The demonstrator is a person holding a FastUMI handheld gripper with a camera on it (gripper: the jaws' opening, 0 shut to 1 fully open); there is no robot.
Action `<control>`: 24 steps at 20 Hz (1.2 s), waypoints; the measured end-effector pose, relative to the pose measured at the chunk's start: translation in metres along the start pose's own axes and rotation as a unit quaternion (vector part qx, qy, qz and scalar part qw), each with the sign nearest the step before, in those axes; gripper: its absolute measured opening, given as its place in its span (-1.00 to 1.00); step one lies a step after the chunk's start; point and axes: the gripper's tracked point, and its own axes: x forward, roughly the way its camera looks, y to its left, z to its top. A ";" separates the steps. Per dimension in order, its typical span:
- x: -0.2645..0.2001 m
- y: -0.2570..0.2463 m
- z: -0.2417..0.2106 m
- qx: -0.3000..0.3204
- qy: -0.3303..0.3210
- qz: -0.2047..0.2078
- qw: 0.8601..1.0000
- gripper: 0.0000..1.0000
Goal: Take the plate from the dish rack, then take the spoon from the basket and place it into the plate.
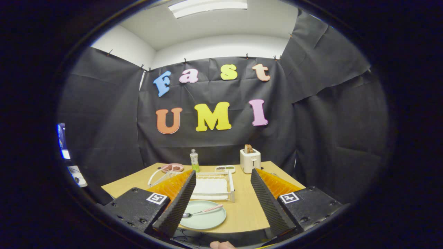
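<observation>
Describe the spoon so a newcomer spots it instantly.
On the wooden table, just before the white dish rack, lies a pale green plate. The spoon rests across it between the open claw fingers, metal bowl, pink striped handle.

A pale green plate (204,218) lies flat before the white dish rack (213,186), a pink-handled spoon (202,211) resting in it.

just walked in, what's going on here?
A person's handheld gripper hangs open above the near table edge, holding nothing. The spoon already lies in the green plate between the fingers, just in front of the white dish rack. A toaster and bottle stand at the far edge.
</observation>
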 end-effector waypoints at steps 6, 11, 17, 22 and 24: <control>0.001 0.002 -0.001 -0.001 0.005 0.004 1.000 1.00; 0.000 0.004 -0.001 -0.003 0.007 0.005 1.000 1.00; -0.003 0.005 -0.002 -0.011 0.001 0.003 1.000 1.00; -0.004 0.005 -0.005 -0.011 0.004 -0.001 1.000 1.00; -0.003 0.003 -0.005 -0.010 0.006 -0.004 1.000 1.00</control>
